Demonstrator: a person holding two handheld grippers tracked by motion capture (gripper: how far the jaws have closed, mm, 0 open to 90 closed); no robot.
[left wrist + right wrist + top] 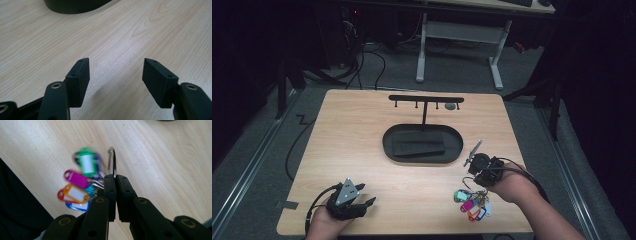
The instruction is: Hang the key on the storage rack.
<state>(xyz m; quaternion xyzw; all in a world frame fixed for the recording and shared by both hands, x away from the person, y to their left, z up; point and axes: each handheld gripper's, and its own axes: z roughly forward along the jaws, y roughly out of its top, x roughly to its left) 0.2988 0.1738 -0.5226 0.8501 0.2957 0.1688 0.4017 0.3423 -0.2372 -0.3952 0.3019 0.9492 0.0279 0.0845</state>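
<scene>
Pinching the metal key ring (pixel 113 161) between closed jaws, the right gripper (pixel 115 178) holds the bunch of coloured key tags (pixel 80 183) dangling just over the table's (pixel 362 150) near right corner. Beyond it, across the oval black tray (pixel 422 143), stands the hook rack (pixel 426 99), its bar running left to right. The left gripper (pixel 116 65) rests open, farther away. Tag labels look blank.

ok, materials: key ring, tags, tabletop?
Key ring: looks like polished metal, thin and shiny. Tags: likely glossy coloured plastic with white label windows. Tabletop: pale wood grain, matte; could be laminate. The right gripper is shut on the ring.
</scene>
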